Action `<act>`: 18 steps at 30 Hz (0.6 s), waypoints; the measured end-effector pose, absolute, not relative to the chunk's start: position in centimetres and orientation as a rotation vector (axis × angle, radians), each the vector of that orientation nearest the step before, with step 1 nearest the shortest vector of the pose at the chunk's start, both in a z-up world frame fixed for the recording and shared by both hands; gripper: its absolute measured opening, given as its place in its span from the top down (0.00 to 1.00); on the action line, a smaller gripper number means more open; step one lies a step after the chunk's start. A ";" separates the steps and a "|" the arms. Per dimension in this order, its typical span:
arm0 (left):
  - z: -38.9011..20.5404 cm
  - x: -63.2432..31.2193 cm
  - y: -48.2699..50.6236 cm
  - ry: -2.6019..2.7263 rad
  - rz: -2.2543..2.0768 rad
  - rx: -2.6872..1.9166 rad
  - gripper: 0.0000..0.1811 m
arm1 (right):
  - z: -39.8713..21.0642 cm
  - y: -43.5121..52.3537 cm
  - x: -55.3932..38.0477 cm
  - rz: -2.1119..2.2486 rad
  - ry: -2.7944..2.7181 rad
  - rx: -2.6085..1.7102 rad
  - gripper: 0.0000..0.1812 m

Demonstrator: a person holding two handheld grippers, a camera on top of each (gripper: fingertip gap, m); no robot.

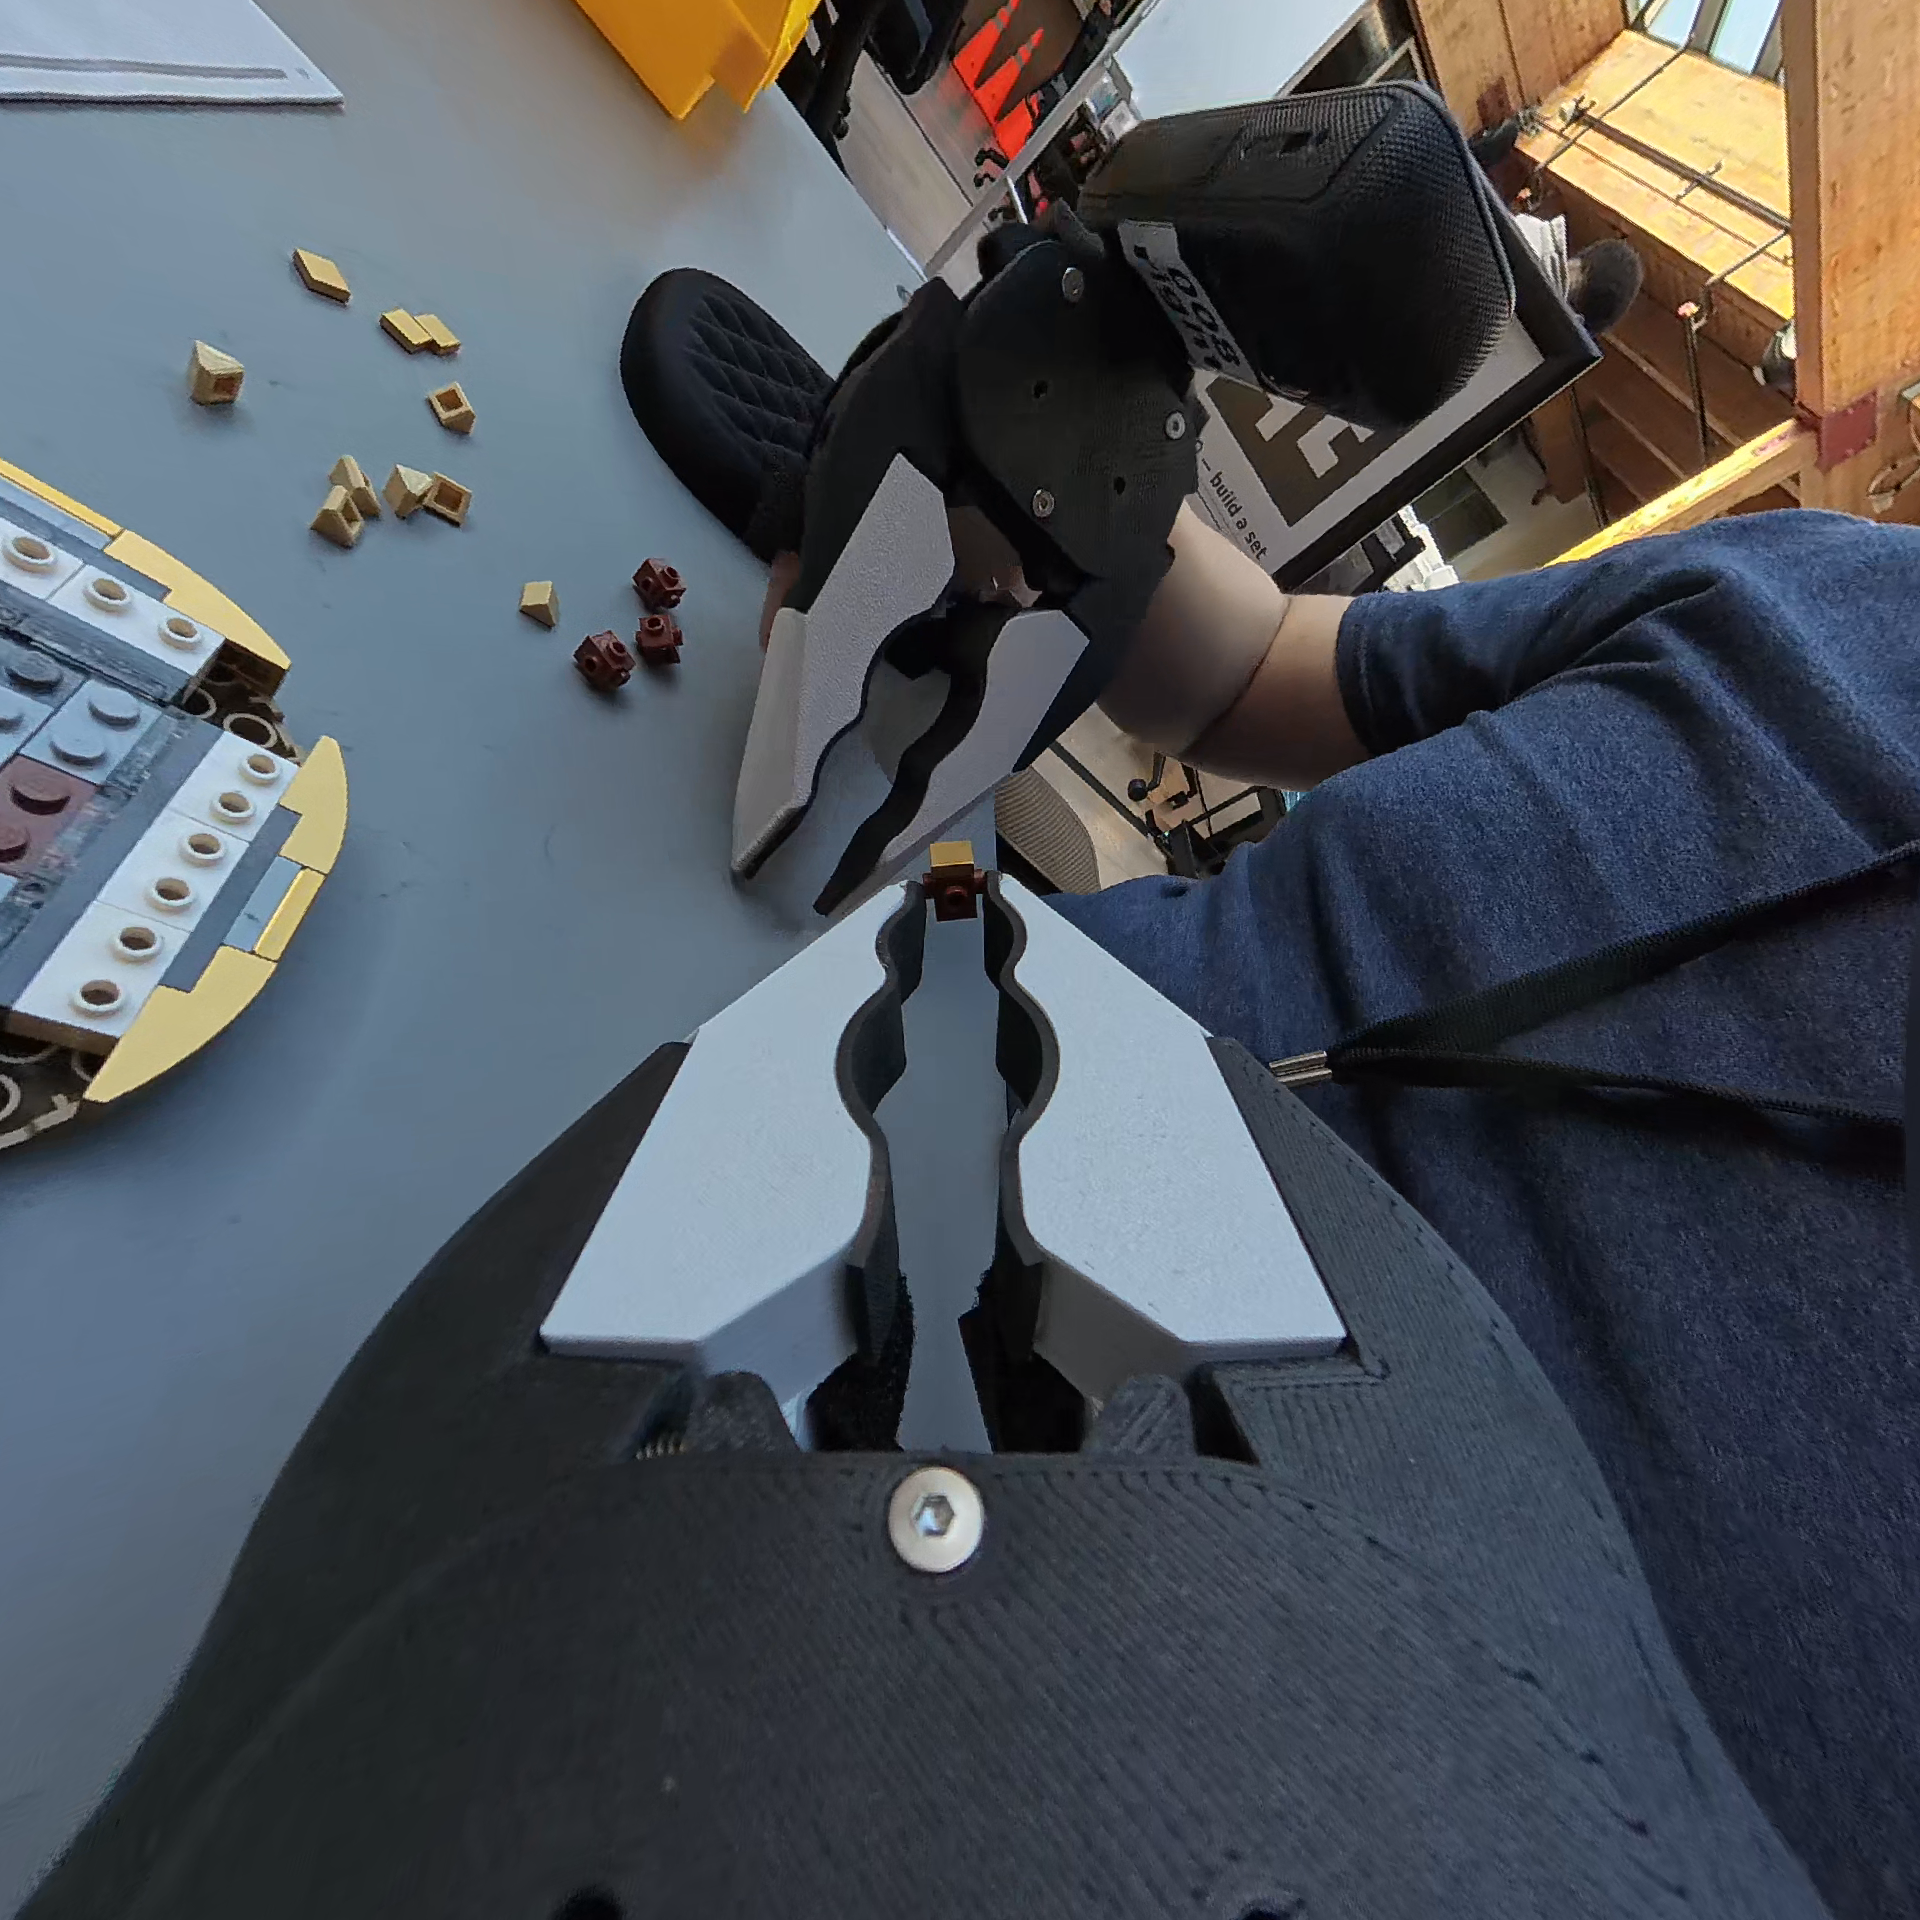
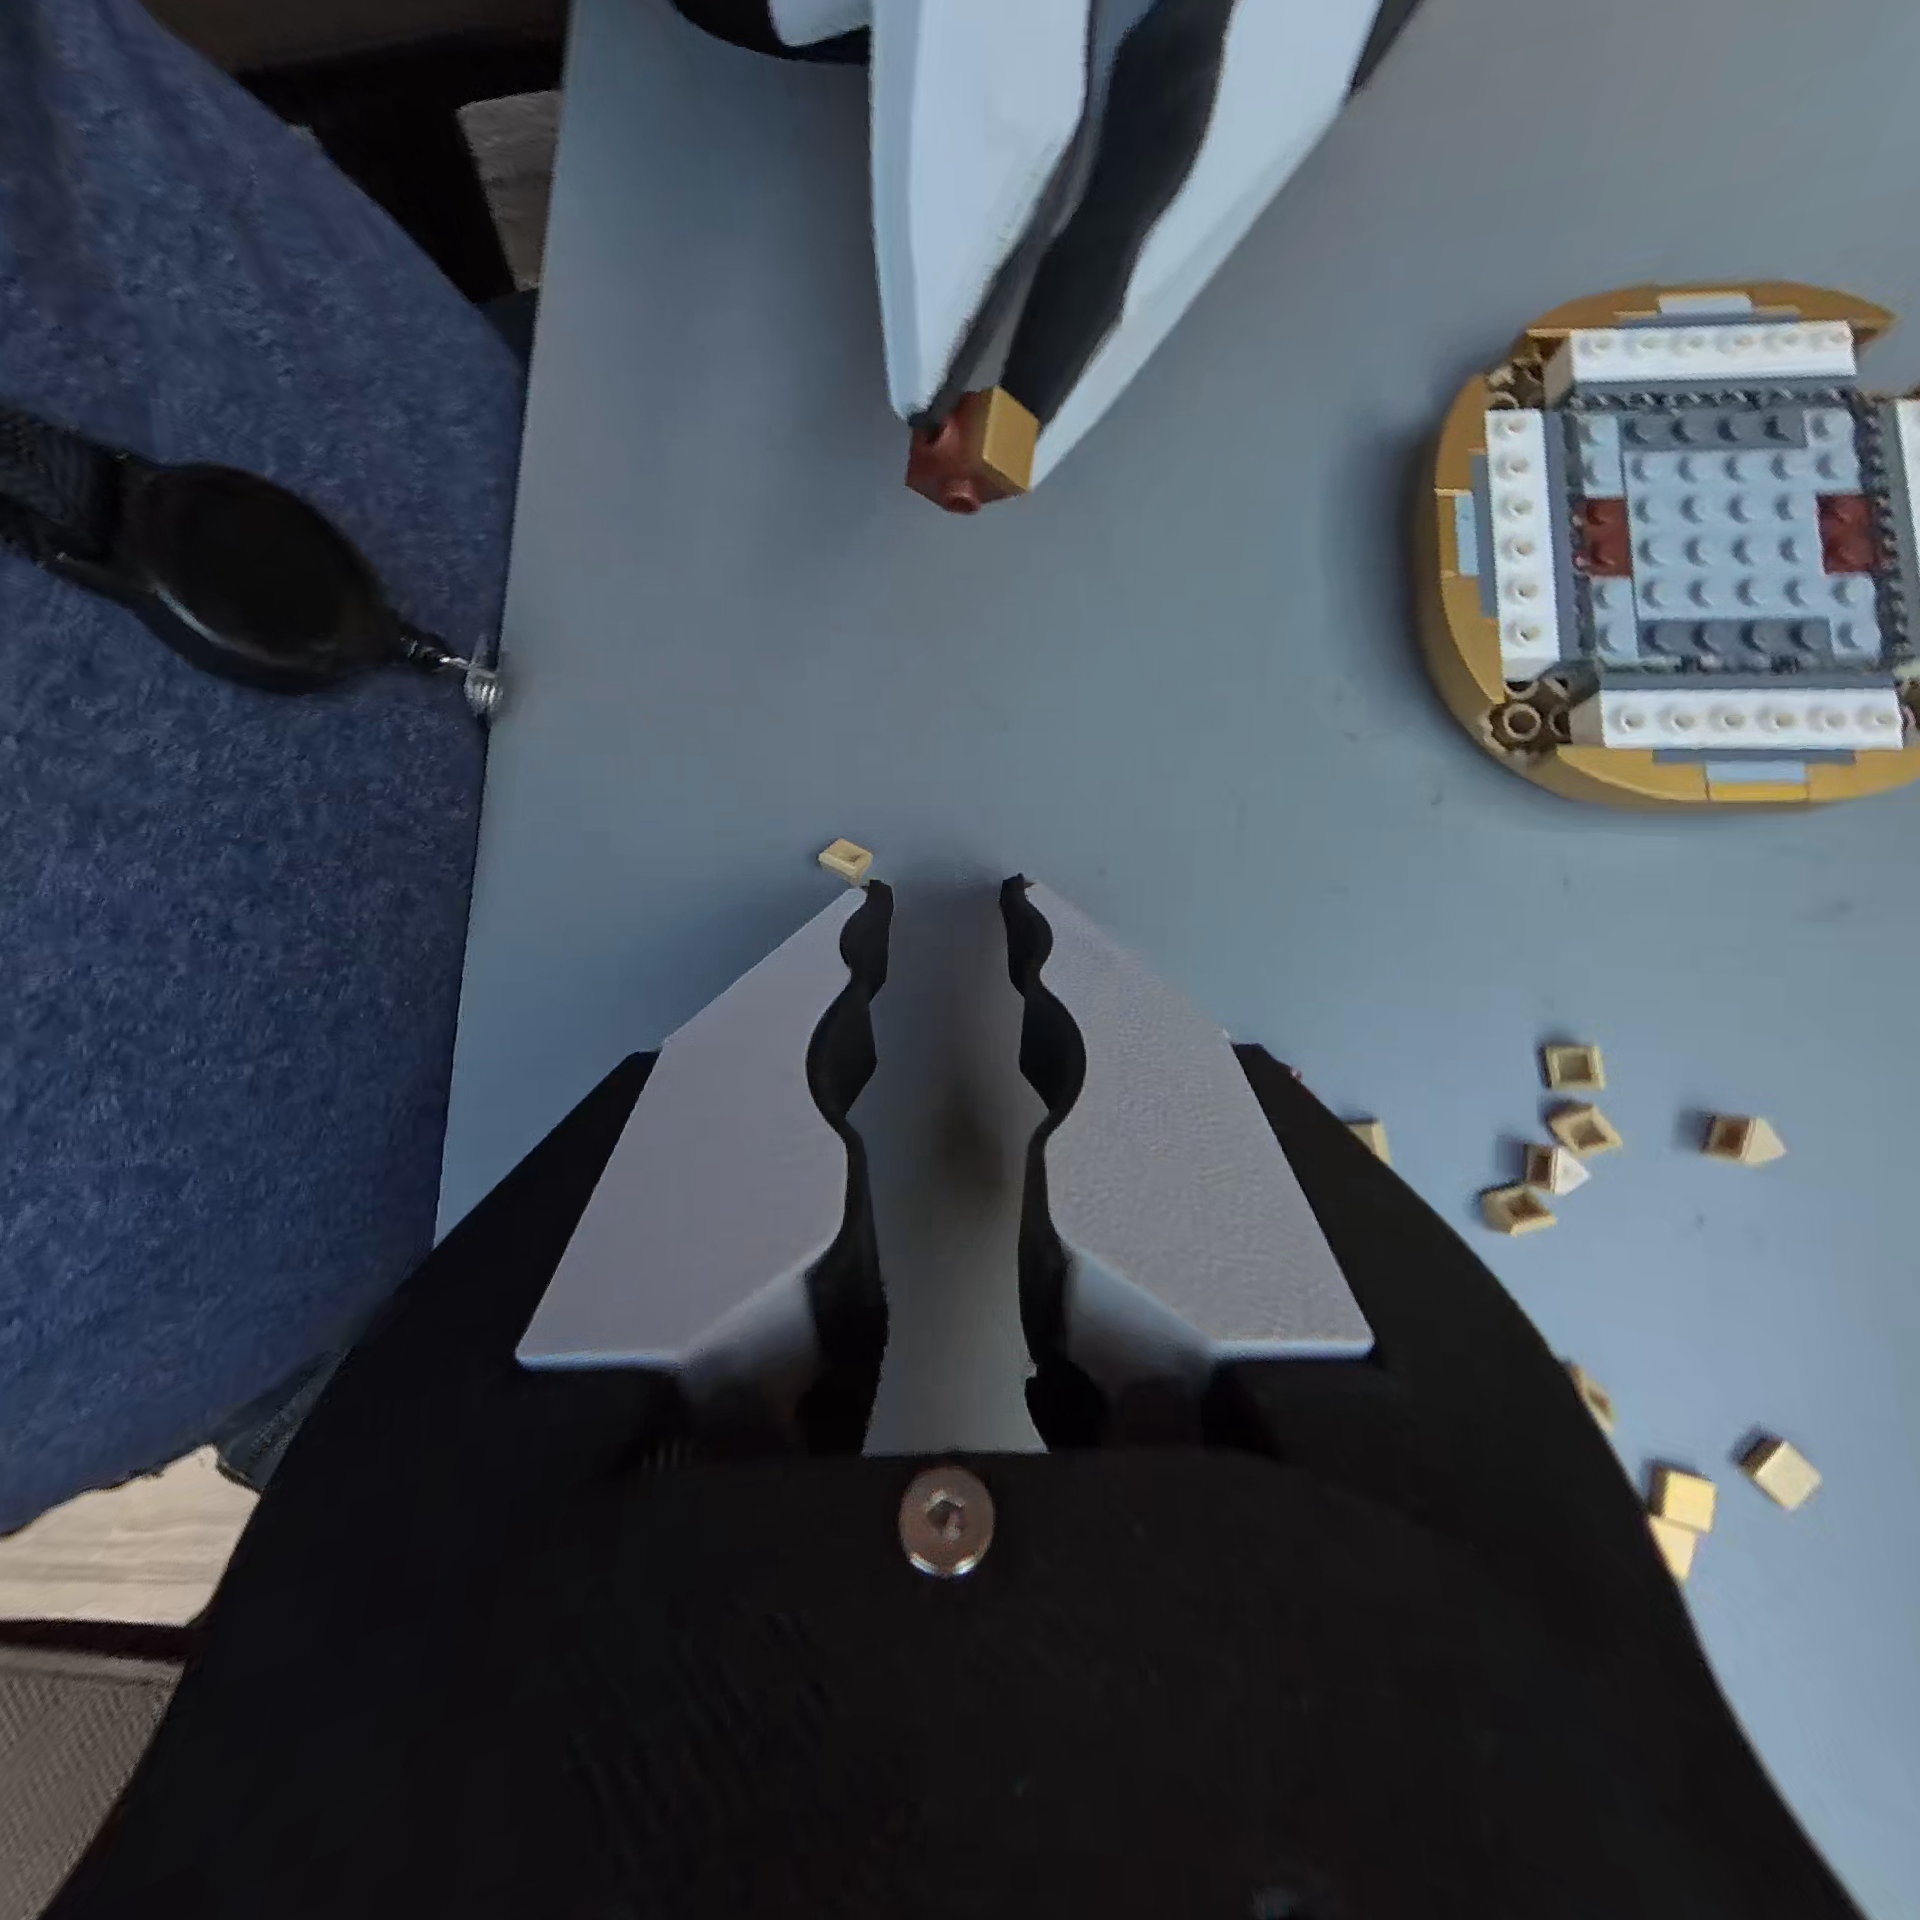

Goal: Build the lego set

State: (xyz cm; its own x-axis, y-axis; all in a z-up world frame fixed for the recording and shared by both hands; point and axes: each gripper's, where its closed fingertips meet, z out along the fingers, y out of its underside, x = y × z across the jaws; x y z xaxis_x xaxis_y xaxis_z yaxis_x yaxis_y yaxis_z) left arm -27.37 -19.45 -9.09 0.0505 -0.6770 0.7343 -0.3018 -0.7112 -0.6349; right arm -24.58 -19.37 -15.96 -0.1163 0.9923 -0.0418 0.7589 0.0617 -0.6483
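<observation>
My left gripper (image 1: 952, 883) is shut on a small reddish-brown studded brick (image 1: 950, 900) with a gold tile (image 1: 950, 856) on its far side, held above the table edge. It also shows in the right wrist view (image 2: 971, 426), holding the brown brick (image 2: 948, 468) and the gold tile (image 2: 1008, 442). My right gripper (image 2: 945, 888) is open and empty, low over the table, with a small tan piece (image 2: 847, 860) just beside its left fingertip. In the left wrist view the right gripper (image 1: 790, 883) stands just left of the held brick. The round gold-rimmed build (image 2: 1704, 551) lies to the right.
Several loose gold slope pieces (image 1: 395, 488) and three brown studded bricks (image 1: 639, 623) lie on the grey table (image 1: 468, 1039). More gold pieces (image 2: 1558, 1143) sit at right. A yellow bin (image 1: 707, 42), a booklet (image 1: 156, 52) and a black padded object (image 1: 727, 395) lie farther off. A blue-sleeved person (image 1: 1610, 935) is at the table edge. The left gripper's tips are roughly 8 cm from the right gripper's.
</observation>
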 end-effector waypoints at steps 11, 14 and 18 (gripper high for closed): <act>-9.1 -27.8 -18.8 0.960 -1.708 -2.017 0.95 | -15.7 -21.0 -24.3 0.818 -1.460 -1.962 0.85; -8.9 -27.7 -18.6 0.963 -1.703 -2.012 0.95 | -15.7 -21.3 -24.5 0.786 -1.454 -1.916 0.88; -8.9 -27.6 -18.6 0.961 -1.701 -2.010 0.95 | -16.1 -21.5 -25.1 0.751 -1.436 -1.896 0.90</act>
